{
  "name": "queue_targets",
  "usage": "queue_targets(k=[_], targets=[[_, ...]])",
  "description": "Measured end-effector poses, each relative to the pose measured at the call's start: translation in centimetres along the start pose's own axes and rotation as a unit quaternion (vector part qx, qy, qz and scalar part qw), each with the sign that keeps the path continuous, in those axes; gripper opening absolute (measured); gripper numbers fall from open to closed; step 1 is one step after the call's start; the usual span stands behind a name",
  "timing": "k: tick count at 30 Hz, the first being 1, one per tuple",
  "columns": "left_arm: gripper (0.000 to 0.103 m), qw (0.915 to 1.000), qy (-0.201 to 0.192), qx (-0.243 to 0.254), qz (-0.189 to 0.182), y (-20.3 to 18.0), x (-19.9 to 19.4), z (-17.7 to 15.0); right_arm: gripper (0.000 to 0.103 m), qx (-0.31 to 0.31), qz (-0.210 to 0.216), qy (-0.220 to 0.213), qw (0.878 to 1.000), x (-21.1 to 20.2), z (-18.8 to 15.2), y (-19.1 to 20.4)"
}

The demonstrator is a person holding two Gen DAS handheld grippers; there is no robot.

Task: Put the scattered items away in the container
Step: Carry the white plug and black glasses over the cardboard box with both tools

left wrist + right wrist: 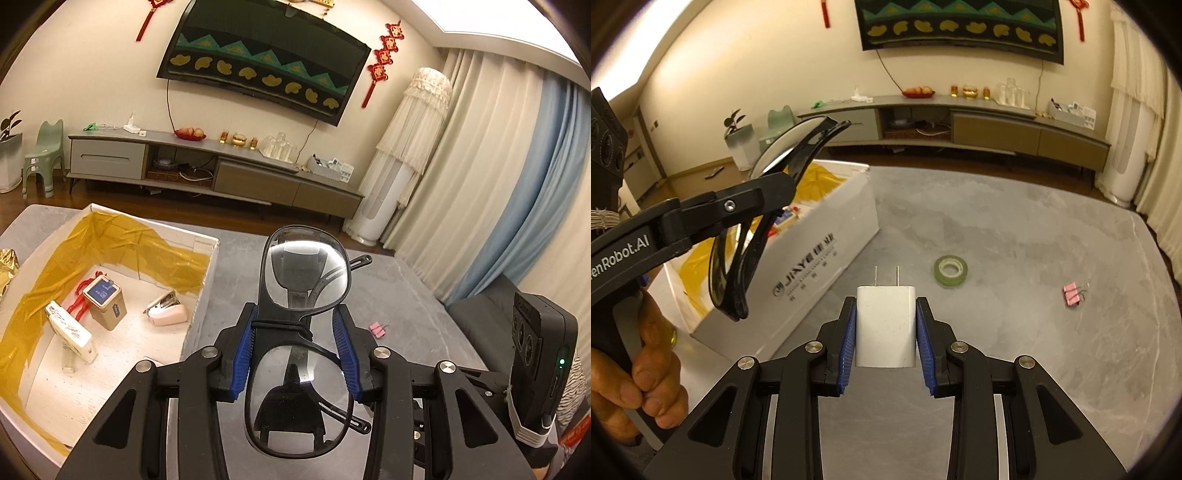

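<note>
Both grippers grip tight: left gripper (297, 345) clamps black glasses (304, 273) beside the box (827, 236); right gripper (886, 334) pinches a white charger (885, 325).

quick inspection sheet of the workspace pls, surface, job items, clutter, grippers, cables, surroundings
surface: grey marbled table, bare apart from the items below.
job's things: white box with gold lining holds a stapler, a small tin and a white case; glasses and a white charger plug are held; green tape roll and pink binder clip lie on the table.
clutter: nothing seen.
grippers: left gripper shut on the glasses; right gripper shut on the charger plug.
cables: nothing seen on the table.
surroundings: TV cabinet, covered wall TV, curtains.
</note>
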State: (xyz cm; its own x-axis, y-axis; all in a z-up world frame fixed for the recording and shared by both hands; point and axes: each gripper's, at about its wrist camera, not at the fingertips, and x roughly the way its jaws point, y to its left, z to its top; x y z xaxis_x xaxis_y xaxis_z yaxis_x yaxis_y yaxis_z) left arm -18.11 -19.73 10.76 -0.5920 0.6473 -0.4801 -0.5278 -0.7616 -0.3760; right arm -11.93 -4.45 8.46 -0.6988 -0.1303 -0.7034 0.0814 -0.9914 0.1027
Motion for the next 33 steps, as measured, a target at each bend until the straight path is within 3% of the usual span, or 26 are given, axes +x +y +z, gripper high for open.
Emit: queue_targets(k=[33], targets=[[0.043, 0.9956, -0.072, -0.056, -0.023, 4.4, -6.8, 2.0, 0.032, -0.034, 0.033, -0.028, 0.998, -3.6, 4.8, 7.2]])
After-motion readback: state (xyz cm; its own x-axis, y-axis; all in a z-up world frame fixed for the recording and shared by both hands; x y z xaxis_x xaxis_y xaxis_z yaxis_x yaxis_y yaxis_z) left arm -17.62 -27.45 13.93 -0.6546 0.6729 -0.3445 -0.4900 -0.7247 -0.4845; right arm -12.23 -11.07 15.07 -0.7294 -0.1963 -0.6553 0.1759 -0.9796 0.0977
